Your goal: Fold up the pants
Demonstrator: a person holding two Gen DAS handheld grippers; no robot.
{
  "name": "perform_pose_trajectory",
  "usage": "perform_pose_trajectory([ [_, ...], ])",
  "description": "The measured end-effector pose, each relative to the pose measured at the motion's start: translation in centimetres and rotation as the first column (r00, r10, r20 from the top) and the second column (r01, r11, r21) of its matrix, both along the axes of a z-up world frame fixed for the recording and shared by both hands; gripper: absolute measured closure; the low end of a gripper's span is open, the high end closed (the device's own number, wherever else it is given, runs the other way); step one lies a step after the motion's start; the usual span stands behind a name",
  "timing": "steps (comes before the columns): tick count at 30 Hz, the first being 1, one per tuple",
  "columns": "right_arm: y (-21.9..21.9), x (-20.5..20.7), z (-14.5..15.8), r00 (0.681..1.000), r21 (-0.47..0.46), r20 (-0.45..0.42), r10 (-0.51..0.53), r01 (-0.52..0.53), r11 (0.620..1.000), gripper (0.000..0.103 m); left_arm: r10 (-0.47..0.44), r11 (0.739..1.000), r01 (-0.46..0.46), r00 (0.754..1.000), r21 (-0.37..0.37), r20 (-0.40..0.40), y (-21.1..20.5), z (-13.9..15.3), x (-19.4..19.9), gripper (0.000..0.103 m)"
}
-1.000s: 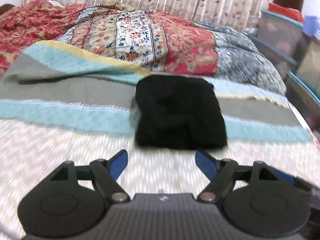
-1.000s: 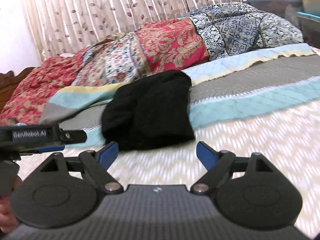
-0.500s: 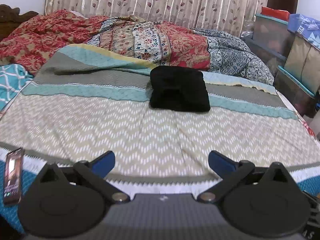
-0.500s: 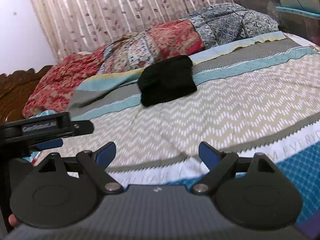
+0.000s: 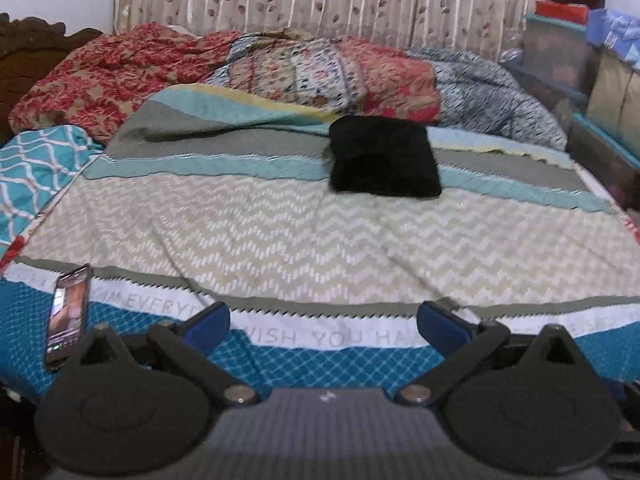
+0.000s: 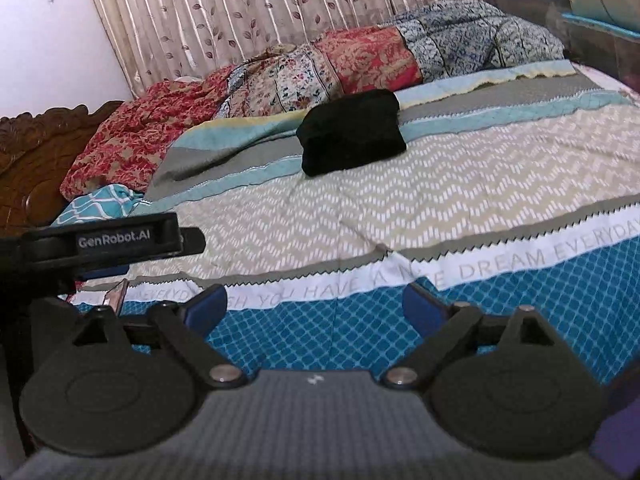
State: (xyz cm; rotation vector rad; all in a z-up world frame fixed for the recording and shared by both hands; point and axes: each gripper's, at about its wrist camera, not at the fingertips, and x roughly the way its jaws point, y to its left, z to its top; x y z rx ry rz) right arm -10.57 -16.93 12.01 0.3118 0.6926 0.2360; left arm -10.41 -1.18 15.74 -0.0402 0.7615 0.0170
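The black pants [image 5: 384, 158] lie folded into a compact rectangle on the far part of the bed, on the grey and teal stripes; the right wrist view shows the pants [image 6: 352, 138] too. My left gripper [image 5: 323, 324] hangs open over the bed's near edge, far from them, with nothing between its blue pads. My right gripper [image 6: 315, 304] is open too, its jaws still opening, empty, over the blue diamond-patterned band. The left gripper's body [image 6: 100, 242] shows at the left of the right wrist view.
A phone [image 5: 68, 312] lies on the bedspread [image 5: 320, 240] near the front left edge. Crumpled patterned quilts [image 5: 320, 68] are heaped along the back by the curtain. Storage boxes [image 5: 560, 52] stand at the right, a wooden headboard [image 6: 36, 156] at the left.
Both grippers have pulled back from the folded pants toward the bed's near edge, and both jaws stand wider. The pants lie where they were.
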Motion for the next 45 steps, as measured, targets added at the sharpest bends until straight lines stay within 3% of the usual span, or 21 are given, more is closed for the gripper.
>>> perform_pose_trajectory([
  [6, 0.3, 0.1, -1.0, 0.999, 0.007, -0.036, -0.027, 0.027, 1.000, 0.007, 0.010, 1.000, -0.010, 0.999, -0.019, -0.050, 0.3, -1.4, 0.3, 0.000],
  [17, 0.4, 1.1, -1.9, 0.995, 0.020, -0.090, -0.045, 0.047, 0.999, 0.007, 0.031, 0.999, -0.029, 0.995, 0.025, -0.099, 0.8, -3.2, 1.9, 0.000],
  [25, -0.1, 1.3, -1.1, 0.996, 0.028, -0.069, -0.058, 0.060, 0.998, 0.007, 0.003, 0.995, 0.001, 0.999, 0.097, -0.035, 0.6, -2.2, 2.2, 0.000],
  [31, 0.0, 1.5, -1.0, 0.994, 0.039, -0.081, -0.071, 0.074, 0.996, 0.007, -0.012, 0.994, 0.023, 0.994, 0.107, -0.105, 0.4, -2.6, 2.9, 0.000],
  [45, 0.6, 1.0, 0.1, 0.995, 0.027, -0.050, -0.083, 0.084, 0.996, 0.007, 0.008, 0.997, 0.001, 0.994, 0.082, -0.111, 1.1, -2.3, 2.6, 0.000],
])
